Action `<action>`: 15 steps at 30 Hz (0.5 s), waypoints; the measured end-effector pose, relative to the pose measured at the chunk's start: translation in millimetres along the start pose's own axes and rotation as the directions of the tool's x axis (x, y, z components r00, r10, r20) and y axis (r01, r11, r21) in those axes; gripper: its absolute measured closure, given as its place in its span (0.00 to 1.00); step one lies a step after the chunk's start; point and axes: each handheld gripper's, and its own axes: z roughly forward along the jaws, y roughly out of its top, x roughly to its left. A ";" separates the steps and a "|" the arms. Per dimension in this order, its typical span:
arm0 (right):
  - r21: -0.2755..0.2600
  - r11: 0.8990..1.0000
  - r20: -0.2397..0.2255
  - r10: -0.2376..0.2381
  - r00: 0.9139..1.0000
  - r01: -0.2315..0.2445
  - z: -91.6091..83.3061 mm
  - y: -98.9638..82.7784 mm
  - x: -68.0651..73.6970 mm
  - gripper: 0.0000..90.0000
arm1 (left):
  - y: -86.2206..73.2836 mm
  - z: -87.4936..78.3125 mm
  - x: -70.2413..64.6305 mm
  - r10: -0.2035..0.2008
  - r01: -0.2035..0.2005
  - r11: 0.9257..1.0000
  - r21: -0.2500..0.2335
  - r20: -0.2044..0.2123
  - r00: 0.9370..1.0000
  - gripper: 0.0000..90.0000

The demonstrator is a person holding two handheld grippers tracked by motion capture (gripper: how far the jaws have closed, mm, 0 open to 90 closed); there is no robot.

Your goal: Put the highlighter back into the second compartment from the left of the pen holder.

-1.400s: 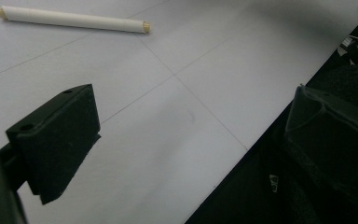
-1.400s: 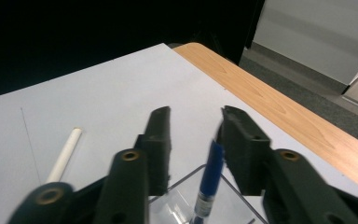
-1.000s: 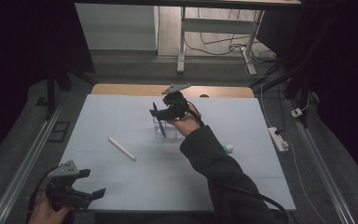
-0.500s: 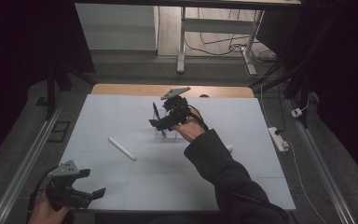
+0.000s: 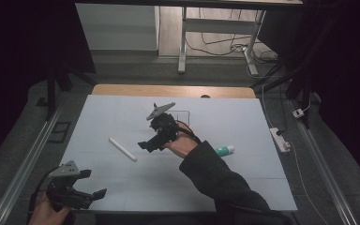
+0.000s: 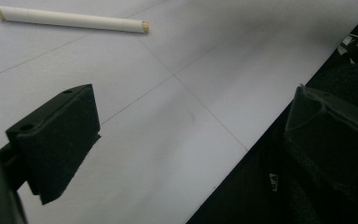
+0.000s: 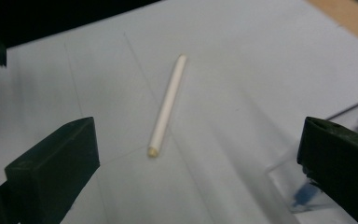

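On the white sheet (image 5: 243,122) that covers the table, a slim white stick (image 5: 122,149) lies flat on a slant, left of centre, touching neither gripper. The right gripper (image 5: 145,145), held in a dark-sleeved hand (image 5: 180,145) that reaches in from the lower right, hovers just to the right of the stick with its jaws turned towards it; the jaws have just been opening and now stand wide apart with nothing between them. In the right gripper view the stick (image 7: 167,105) lies ahead, between the two black jaws but well beyond them, its cream-coloured end nearest the camera, and a clear holder (image 7: 307,186) carrying something blue shows blurred at the lower right edge. In the high view, a thin wire outline behind that gripper marks the same holder (image 5: 180,115). The left gripper (image 5: 91,197) rests low at the near left corner of the sheet, in a hand (image 5: 47,213) at the bottom edge, well apart from the stick; its jaws are likewise spread and grasp nothing. In the left gripper view the stick (image 6: 72,19) lies far off at the top left, and the sheet's edge (image 6: 242,154) runs on a slant between the jaws. A small white tube with a green band (image 5: 225,150) lies on the sheet to the right of the sleeve, apart from both grippers.
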 end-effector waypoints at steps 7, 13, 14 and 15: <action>0.072 0.997 0.009 -0.022 1.000 0.021 35.3 -8.8 13.9 0.00 | 0.0 0.0 0.2 -0.001 0.001 1.000 -0.001 0.001 1.000 0.03; 0.120 0.993 0.025 -0.018 1.000 0.015 60.4 -15.4 17.3 0.00 | -0.1 -0.1 0.3 -0.001 0.001 1.000 -0.001 0.002 1.000 0.03; 0.130 0.992 0.030 -0.013 0.999 0.009 64.3 -16.6 17.4 0.00 | -0.1 -0.1 0.4 -0.002 0.002 1.000 -0.001 0.003 1.000 0.03; 0.140 0.990 0.039 -0.018 0.999 0.012 68.3 -17.8 16.9 0.00 | -0.1 0.0 0.4 -0.001 0.001 1.000 -0.001 0.003 1.000 0.03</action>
